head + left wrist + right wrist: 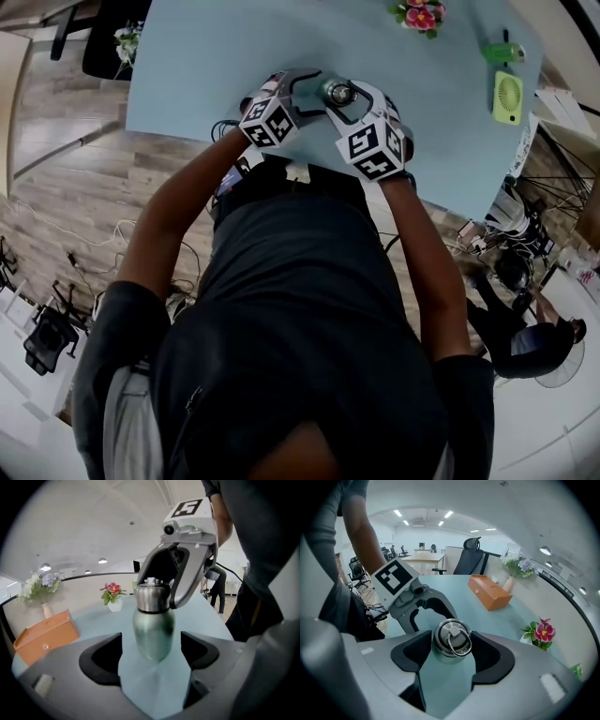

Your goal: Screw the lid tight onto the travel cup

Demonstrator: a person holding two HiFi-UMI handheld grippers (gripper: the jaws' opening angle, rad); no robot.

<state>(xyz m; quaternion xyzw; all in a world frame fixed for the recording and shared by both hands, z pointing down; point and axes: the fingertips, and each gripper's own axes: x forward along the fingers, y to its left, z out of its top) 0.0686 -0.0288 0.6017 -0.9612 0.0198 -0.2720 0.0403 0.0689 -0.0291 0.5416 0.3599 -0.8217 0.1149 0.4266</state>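
A steel travel cup (pixel 336 91) stands upright on the light-blue table (pixel 187 75), near its front edge. In the left gripper view the cup's greenish body (pixel 152 625) rises between my left gripper's (pixel 152 654) pads with a gap on each side; that gripper is open. My right gripper (pixel 451 646) comes from above, and its pads (pixel 423 645) press both sides of the lid (pixel 451 639), whose ring handle lies flat on top. The left gripper view shows the right gripper (pixel 157 590) clasping the lid (pixel 151 595).
An orange box (pixel 490 591) and a vase of pale flowers (pixel 516 566) stand at the table's far left. A pink flower pot (pixel 419 14), a green object (pixel 503 52) and a yellow-green fan (pixel 507 97) sit at the right. Another person (pixel 525 347) is on the floor side.
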